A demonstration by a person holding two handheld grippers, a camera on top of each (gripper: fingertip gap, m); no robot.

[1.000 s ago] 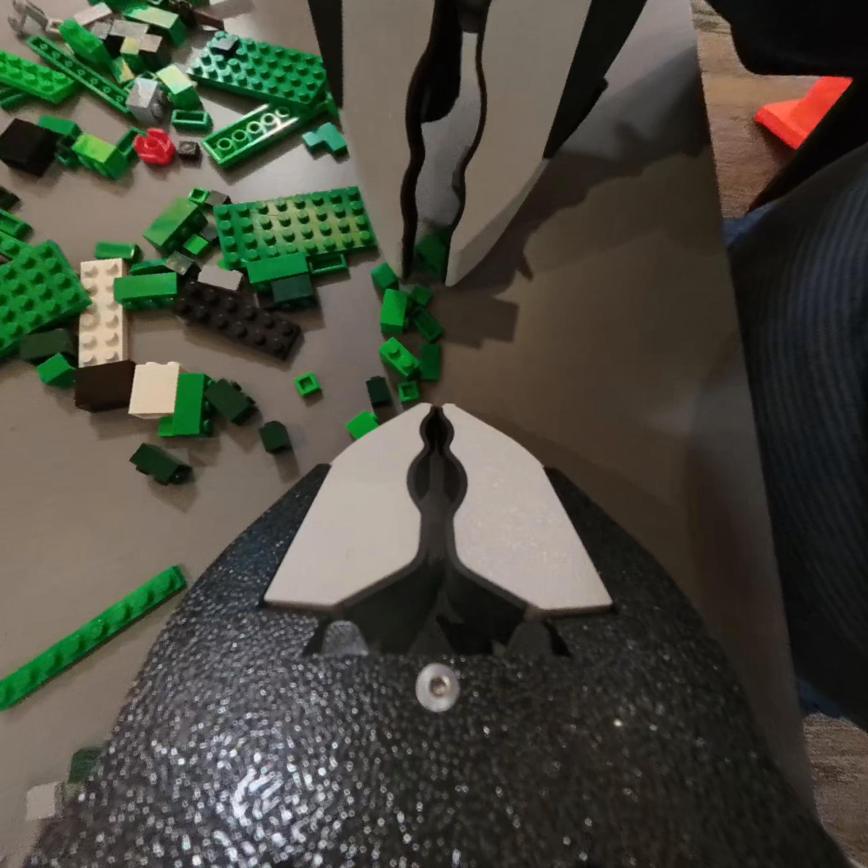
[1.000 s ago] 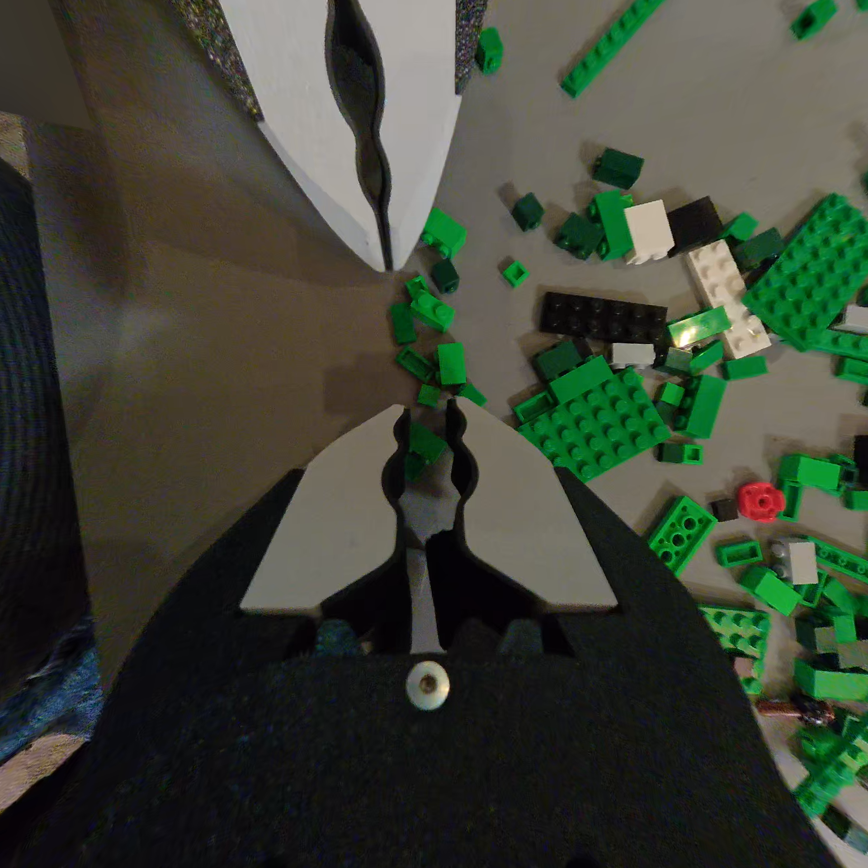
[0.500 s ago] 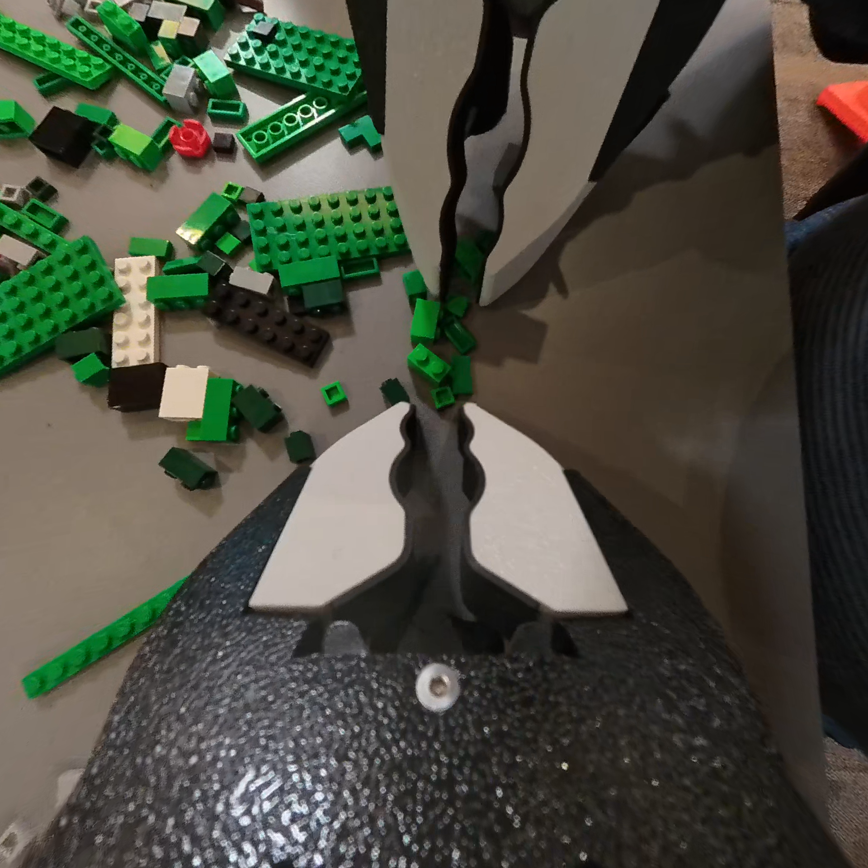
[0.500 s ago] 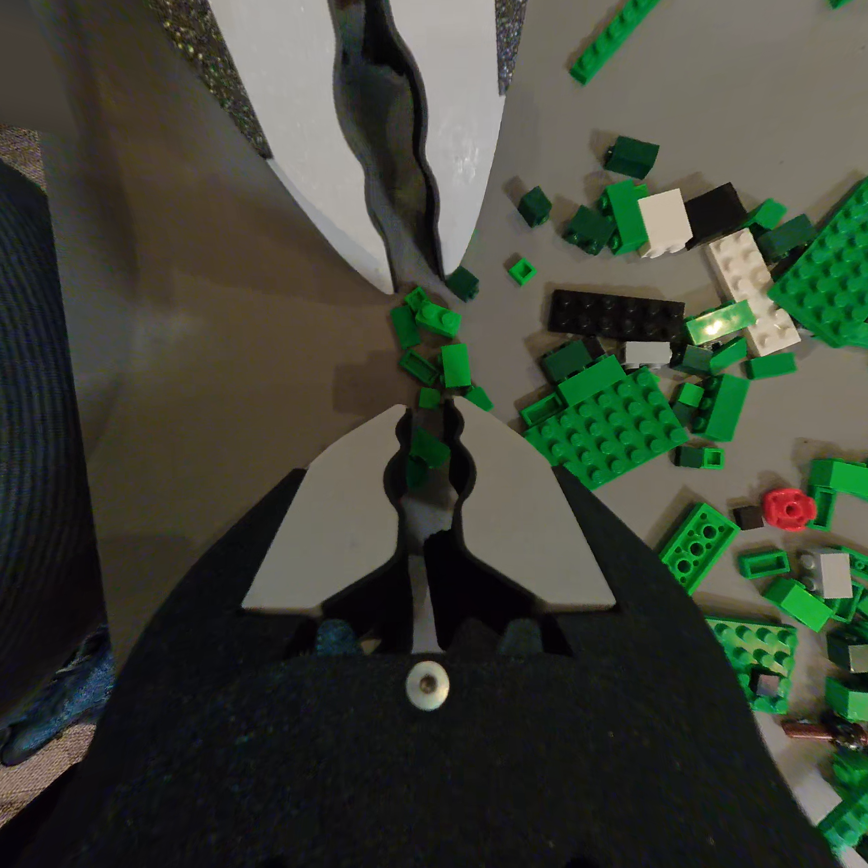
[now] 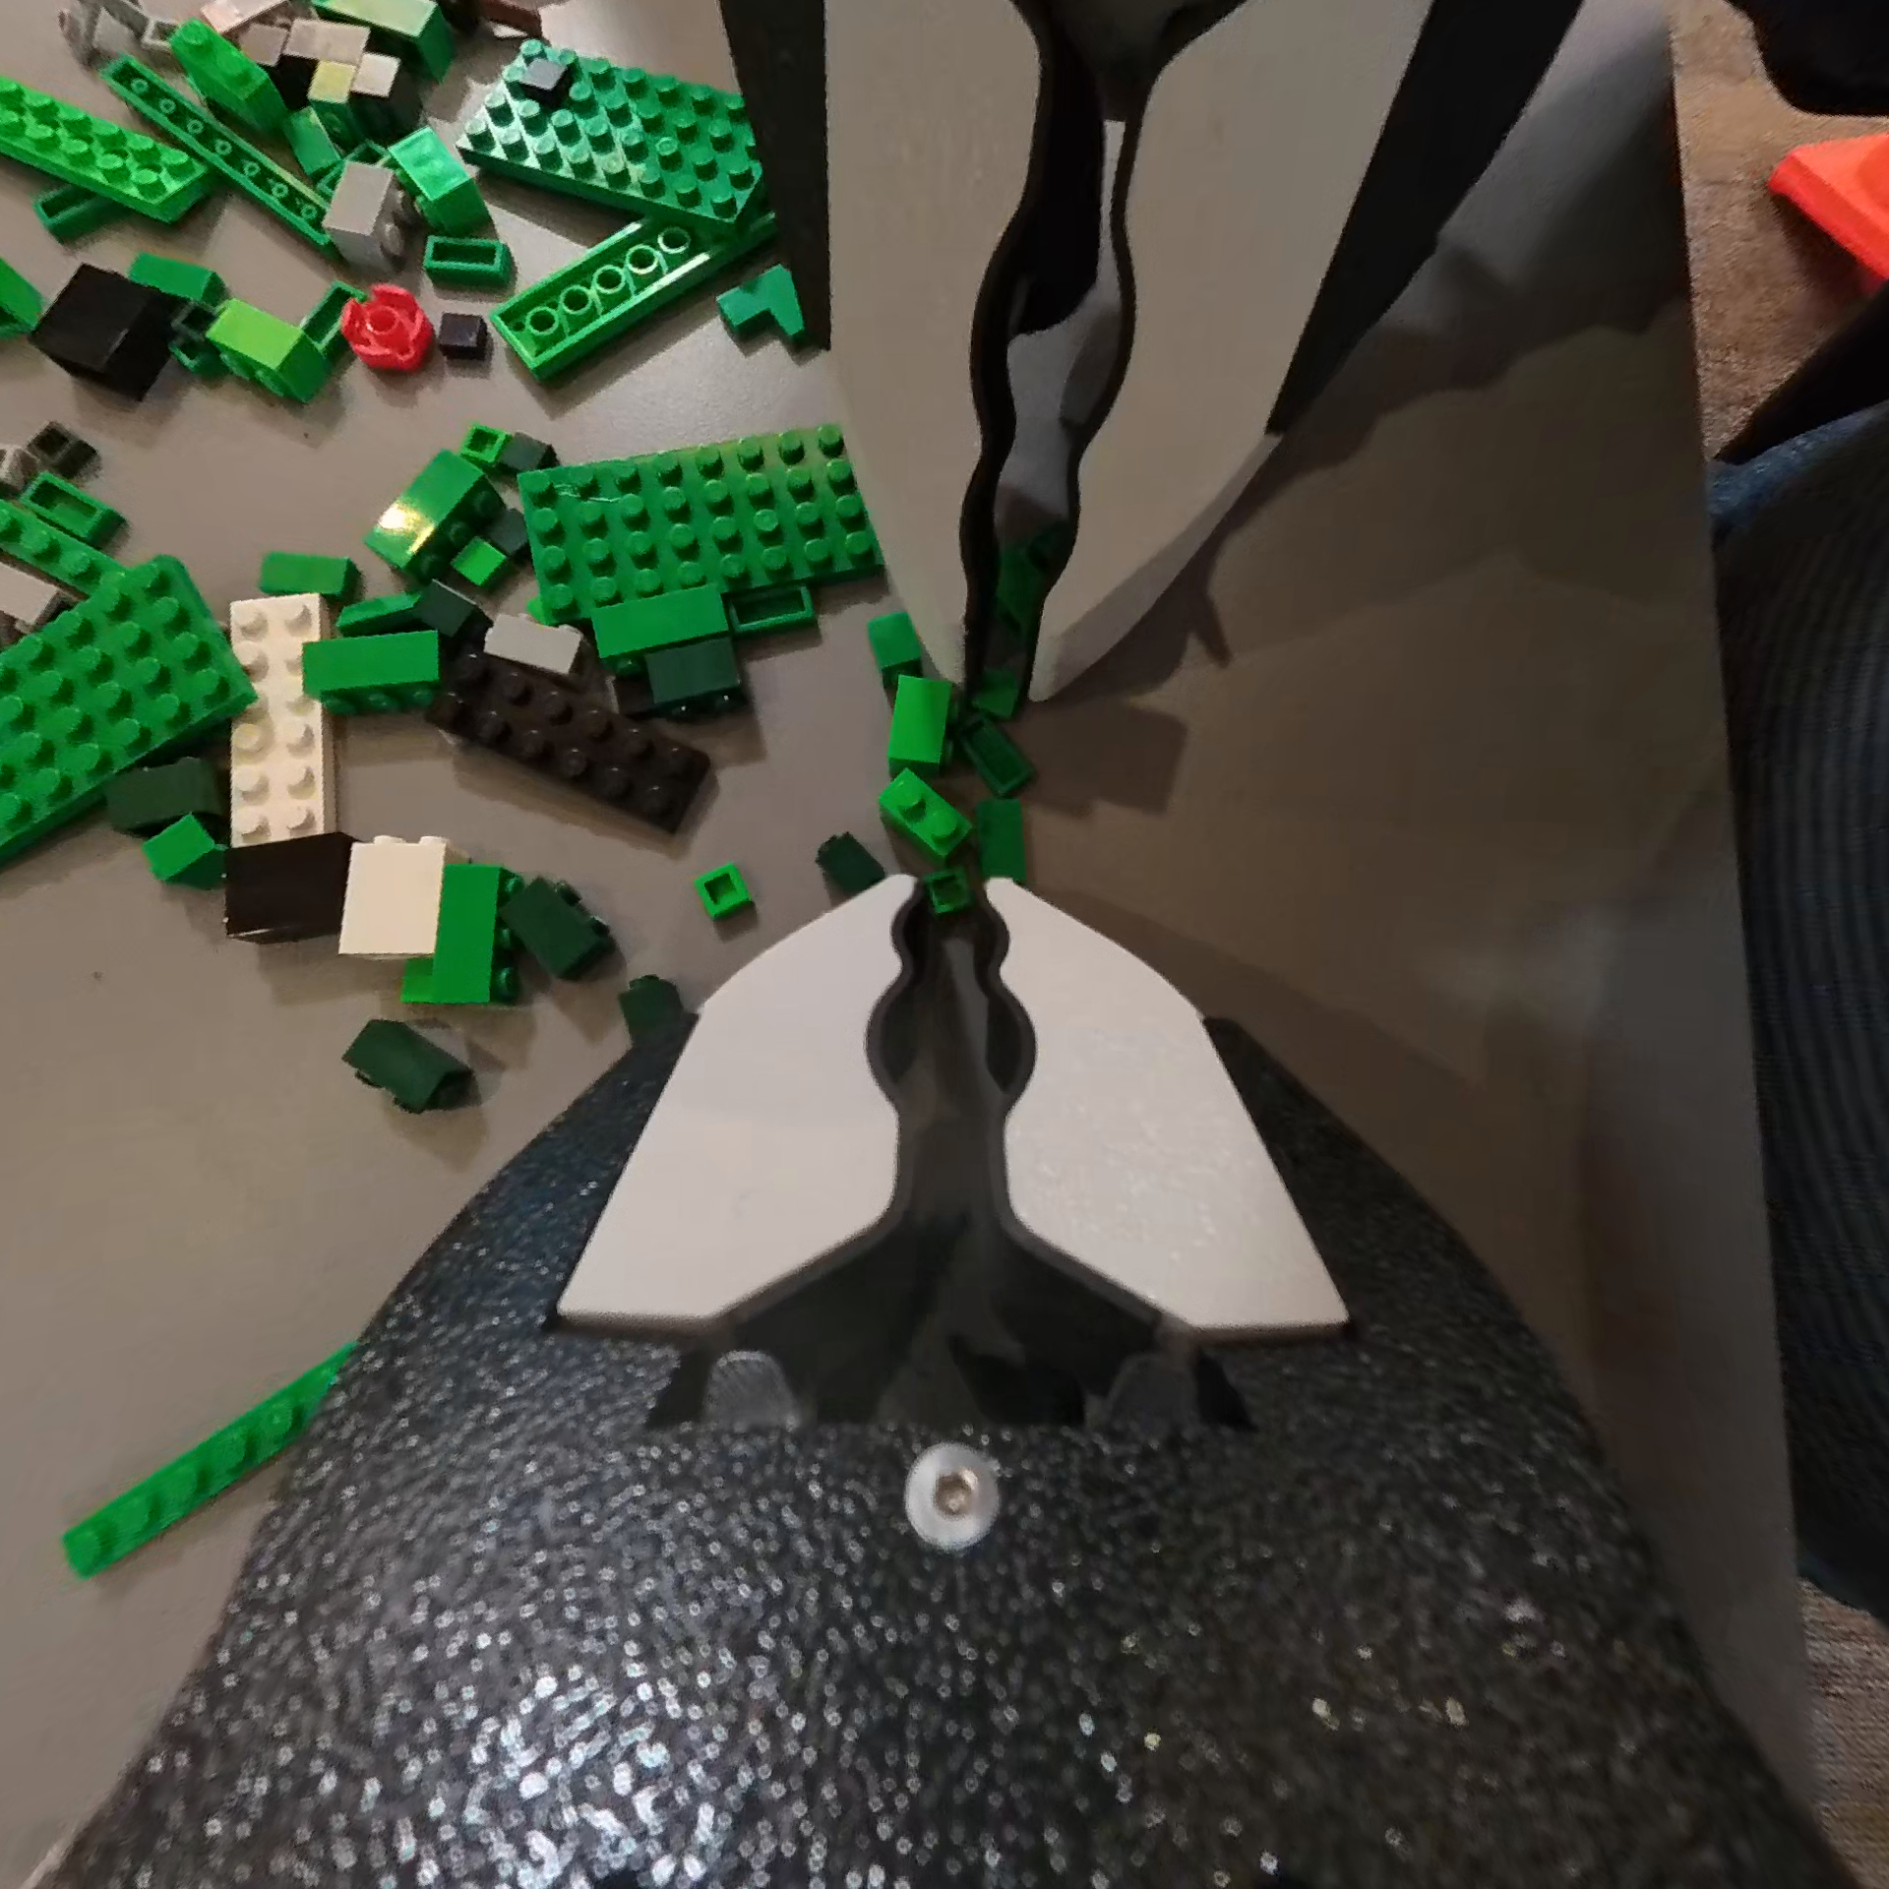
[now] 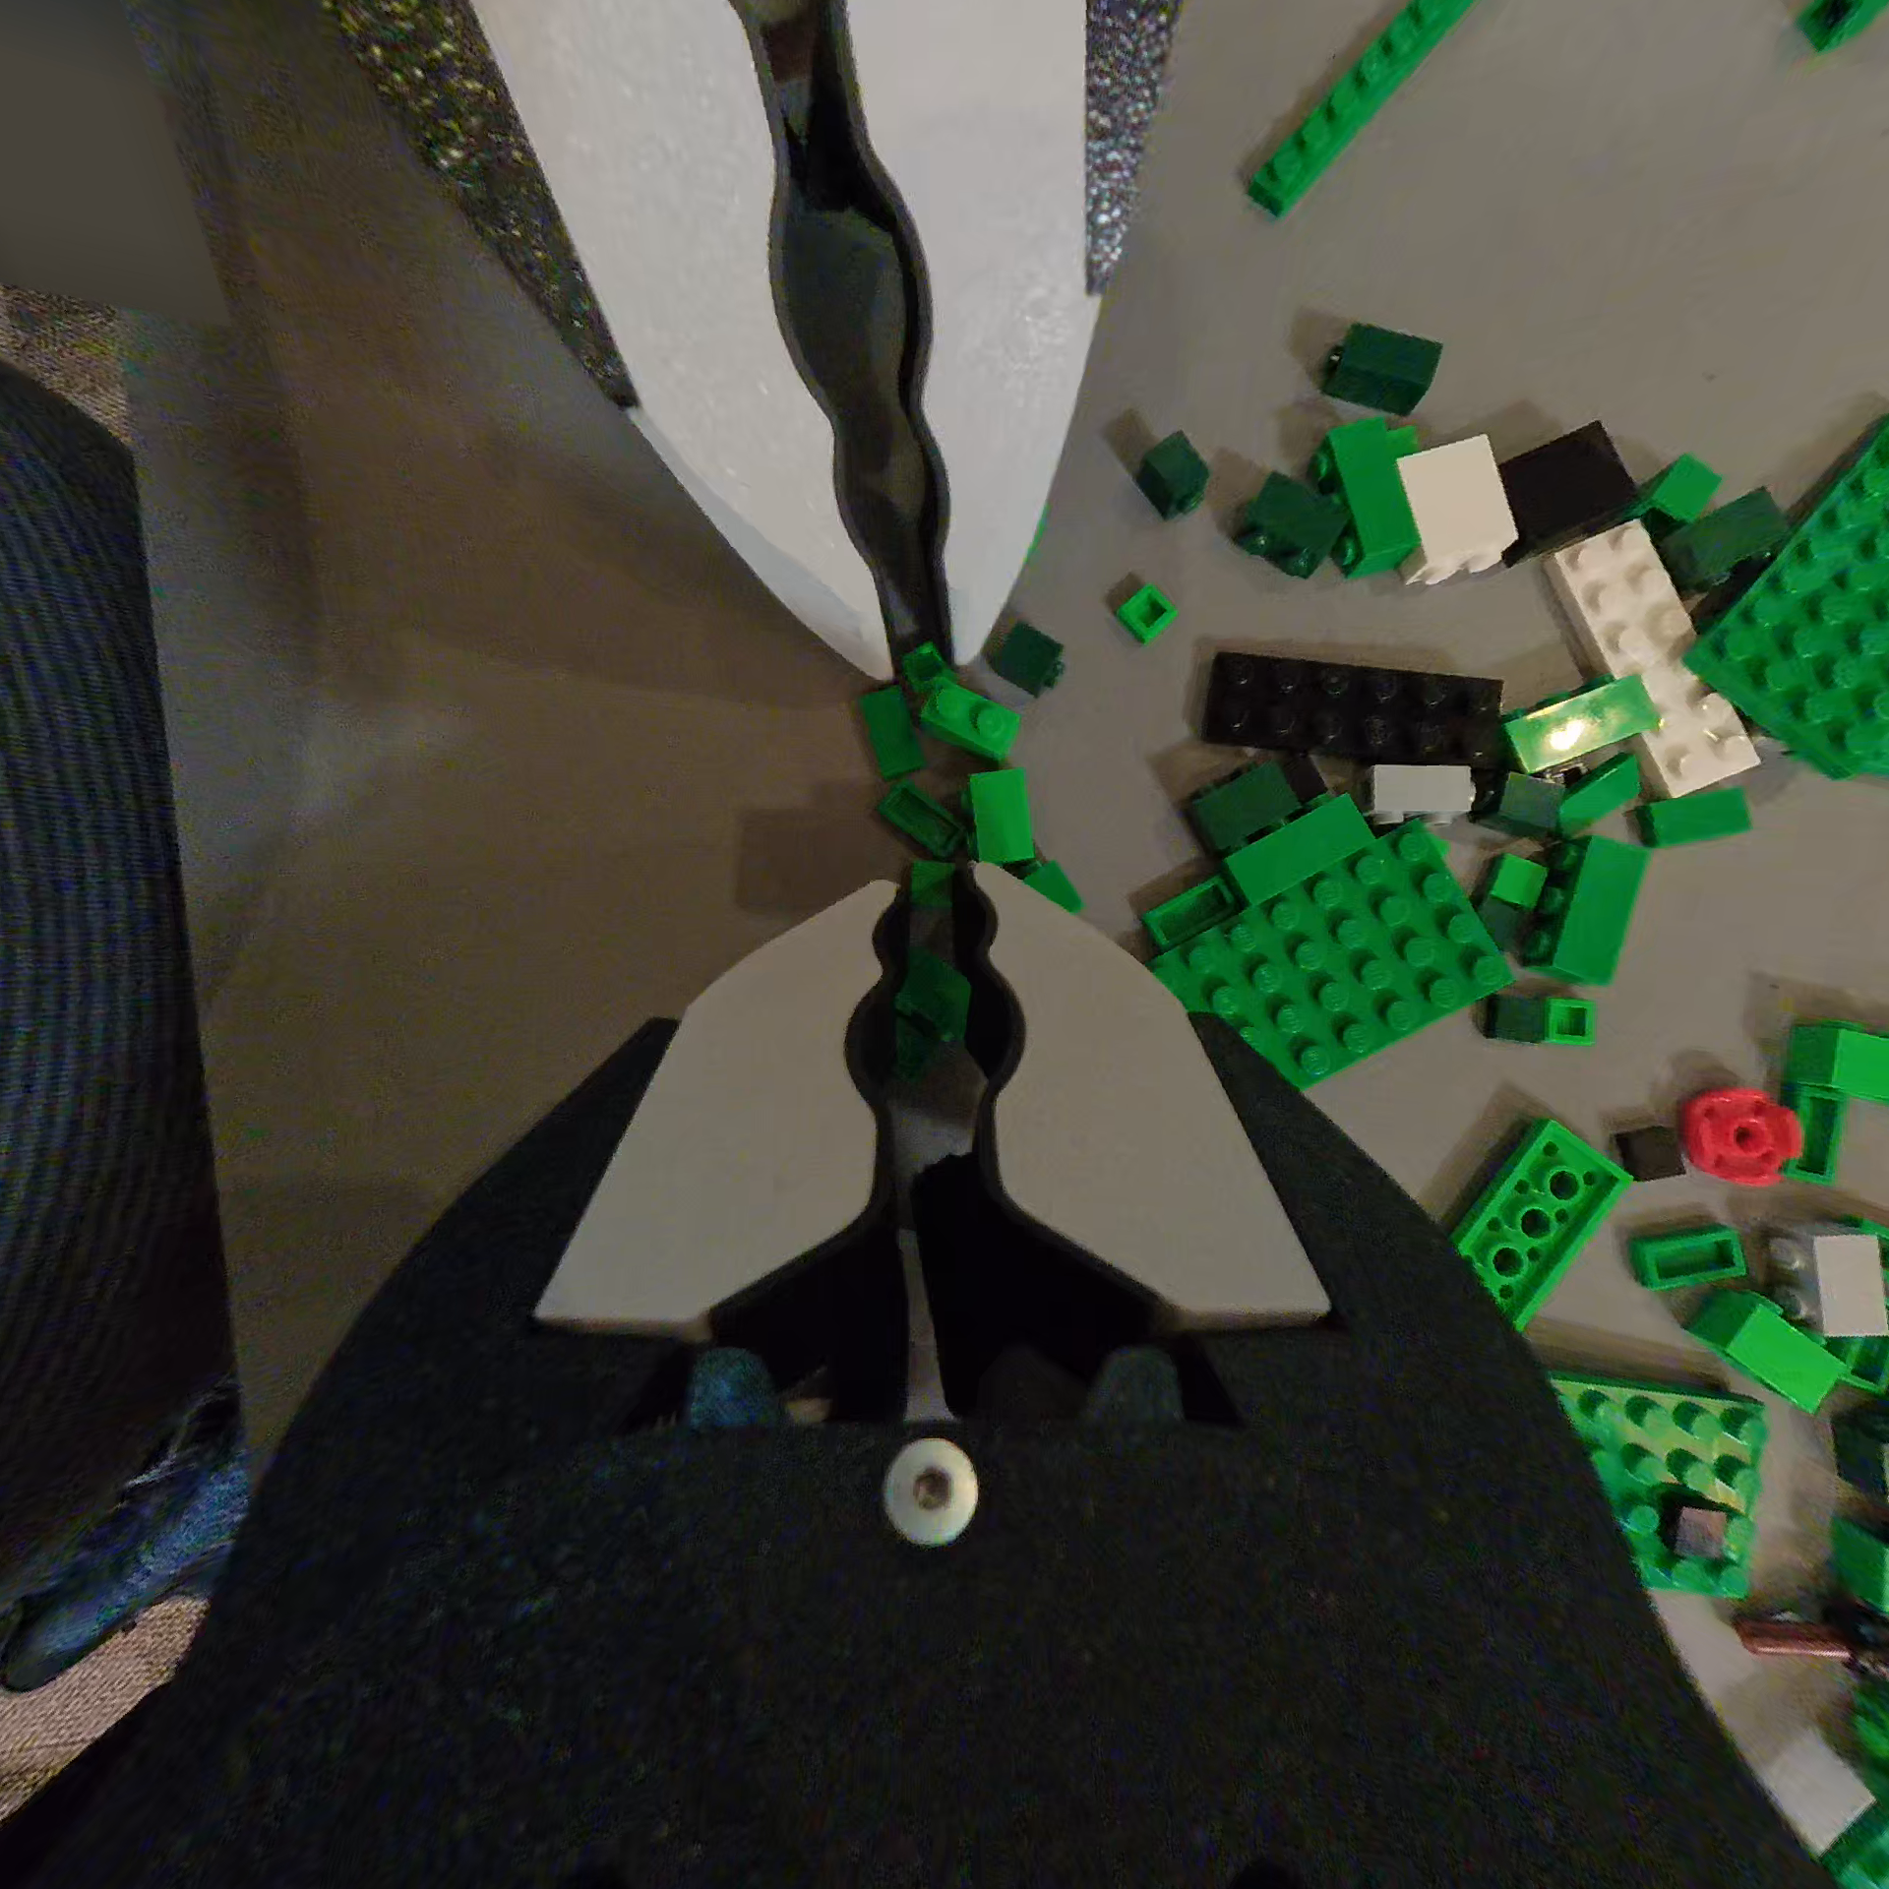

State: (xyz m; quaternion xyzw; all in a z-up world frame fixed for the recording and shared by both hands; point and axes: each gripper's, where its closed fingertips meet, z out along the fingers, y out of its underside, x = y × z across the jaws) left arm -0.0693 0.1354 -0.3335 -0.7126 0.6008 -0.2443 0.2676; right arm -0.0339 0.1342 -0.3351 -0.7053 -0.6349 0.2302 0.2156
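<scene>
My right gripper [image 6: 935,887] is pinching a small green brick [image 6: 932,997] between its fingers, the brick's long axis running roughly along them, toward the little cluster of green pieces [image 6: 956,777] just ahead. My left gripper [image 5: 951,894] faces it across that cluster — fingers narrowly parted around a tiny green piece [image 5: 949,889] at the tips; I cannot tell if they grip it. The green studded plate [image 6: 1329,971] lies just right of the cluster on the grey table [image 6: 511,716].
</scene>
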